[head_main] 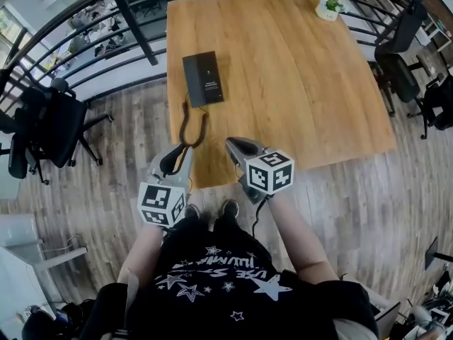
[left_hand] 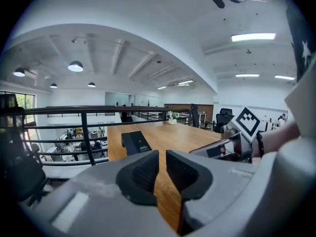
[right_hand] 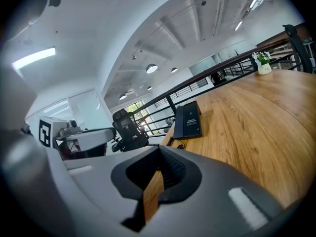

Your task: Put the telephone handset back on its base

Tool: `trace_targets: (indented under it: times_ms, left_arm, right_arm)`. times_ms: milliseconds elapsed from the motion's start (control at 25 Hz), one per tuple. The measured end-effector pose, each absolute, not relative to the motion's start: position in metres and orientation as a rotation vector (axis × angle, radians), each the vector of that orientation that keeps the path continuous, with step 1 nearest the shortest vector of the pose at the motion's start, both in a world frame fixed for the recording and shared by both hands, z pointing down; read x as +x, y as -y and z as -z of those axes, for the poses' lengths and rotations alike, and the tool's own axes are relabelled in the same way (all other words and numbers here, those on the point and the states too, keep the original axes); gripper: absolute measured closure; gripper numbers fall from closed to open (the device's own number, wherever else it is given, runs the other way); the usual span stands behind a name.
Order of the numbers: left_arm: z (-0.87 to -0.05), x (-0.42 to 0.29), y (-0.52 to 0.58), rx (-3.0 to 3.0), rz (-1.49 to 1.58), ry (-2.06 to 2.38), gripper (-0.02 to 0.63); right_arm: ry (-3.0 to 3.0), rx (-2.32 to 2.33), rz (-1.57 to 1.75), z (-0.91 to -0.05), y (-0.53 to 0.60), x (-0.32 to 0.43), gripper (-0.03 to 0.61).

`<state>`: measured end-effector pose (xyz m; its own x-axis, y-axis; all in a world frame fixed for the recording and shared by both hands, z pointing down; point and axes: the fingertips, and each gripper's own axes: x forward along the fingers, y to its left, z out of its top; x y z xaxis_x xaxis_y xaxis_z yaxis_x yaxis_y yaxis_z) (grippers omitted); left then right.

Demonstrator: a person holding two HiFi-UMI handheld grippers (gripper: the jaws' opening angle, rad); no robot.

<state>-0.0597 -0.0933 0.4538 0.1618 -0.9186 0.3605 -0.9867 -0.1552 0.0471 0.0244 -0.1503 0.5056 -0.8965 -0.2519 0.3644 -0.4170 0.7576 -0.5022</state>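
Note:
A flat black telephone (head_main: 204, 78) lies on the wooden table (head_main: 297, 83) near its left edge. The handset (right_hand: 178, 123) seems to rest along the base's left side. A dark curly cord (head_main: 190, 127) loops from the telephone toward the near table edge. My left gripper (head_main: 177, 154) hovers at that edge just below the cord loop, its jaws a narrow gap apart with nothing between them (left_hand: 162, 169). Just right of it, my right gripper (head_main: 230, 144) points at the table with jaws closed and empty (right_hand: 159, 169). Both are well short of the telephone (left_hand: 137, 142).
A small potted plant (head_main: 328, 7) stands at the table's far right corner. A black railing (head_main: 134, 20) runs along the table's left and far sides. Office chairs stand at the left (head_main: 49, 129) and right (head_main: 400, 55). The person stands at the near edge.

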Motion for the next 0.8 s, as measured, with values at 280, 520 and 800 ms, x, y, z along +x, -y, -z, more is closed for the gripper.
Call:
trace_targets:
  times_ms: [280,520,800]
  left_arm:
    - [-0.471,-0.051,0.085,2.189,-0.355,1.749,0.603]
    - [-0.478,-0.047,0.063,2.217,-0.318,1.669,0.611]
    - [-0.466,-0.069,0.007,2.234,-0.273,1.648,0.611]
  right_arm:
    - [2.673,0.626,-0.862,-0.509,0.146,0.038,0.58]
    - [2.629,0.701,-0.841,-0.511,0.125,0.042,0.58]
    - [2.61,0.753,-0.81,-0.495,0.073,0.032,0.58]
